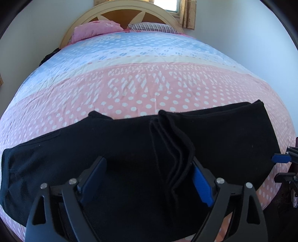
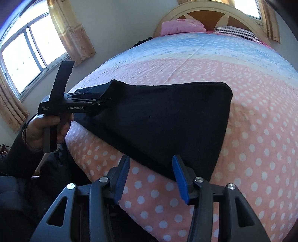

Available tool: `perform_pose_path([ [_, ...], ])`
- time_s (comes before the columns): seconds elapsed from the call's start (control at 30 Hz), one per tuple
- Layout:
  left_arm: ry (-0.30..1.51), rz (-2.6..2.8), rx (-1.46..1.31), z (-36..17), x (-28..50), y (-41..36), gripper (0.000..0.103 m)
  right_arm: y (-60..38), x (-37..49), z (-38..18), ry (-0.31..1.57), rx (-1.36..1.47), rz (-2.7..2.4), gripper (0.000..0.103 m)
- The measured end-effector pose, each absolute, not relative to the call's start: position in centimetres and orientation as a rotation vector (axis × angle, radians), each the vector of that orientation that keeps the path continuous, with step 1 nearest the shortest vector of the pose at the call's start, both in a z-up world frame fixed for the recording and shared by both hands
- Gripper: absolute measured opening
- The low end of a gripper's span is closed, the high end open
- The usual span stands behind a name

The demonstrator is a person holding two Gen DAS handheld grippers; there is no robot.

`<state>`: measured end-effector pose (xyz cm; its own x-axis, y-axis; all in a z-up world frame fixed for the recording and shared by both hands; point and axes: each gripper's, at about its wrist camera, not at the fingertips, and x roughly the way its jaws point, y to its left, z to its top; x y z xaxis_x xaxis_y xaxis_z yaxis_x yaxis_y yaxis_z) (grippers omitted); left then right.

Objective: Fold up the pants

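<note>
The black pants lie across the near end of the bed, with one end folded over so that layered edges show in the middle. My left gripper is open just above the pants, its jaws either side of the lower layer, beside the folded edges. In the right wrist view the folded part of the pants lies flat, and my right gripper is open at its near edge, holding nothing. The left gripper shows there too, held by a hand over the far end of the fold.
The bed has a pink and blue dotted cover, a pink pillow and a striped pillow by the wooden headboard. Windows with curtains are on the left wall. The bed's near edge drops off to the left.
</note>
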<state>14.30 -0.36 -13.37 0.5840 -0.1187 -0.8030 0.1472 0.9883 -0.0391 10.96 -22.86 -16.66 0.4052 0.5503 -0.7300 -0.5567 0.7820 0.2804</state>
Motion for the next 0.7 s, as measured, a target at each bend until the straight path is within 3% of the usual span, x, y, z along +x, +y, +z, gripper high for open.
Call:
perform_pose_path([
  [0.37,0.929,-0.156,0.044,-12.8,14.0,0.3,0.091,-18.9,11.6,-13.5,0.852,0.006,0.811,0.05],
  [0.7,0.905,-0.034,0.095,-11.7,13.0,6.1,0.091,-9.1,15.2,-15.8,0.887,0.01,0.94,0.05],
])
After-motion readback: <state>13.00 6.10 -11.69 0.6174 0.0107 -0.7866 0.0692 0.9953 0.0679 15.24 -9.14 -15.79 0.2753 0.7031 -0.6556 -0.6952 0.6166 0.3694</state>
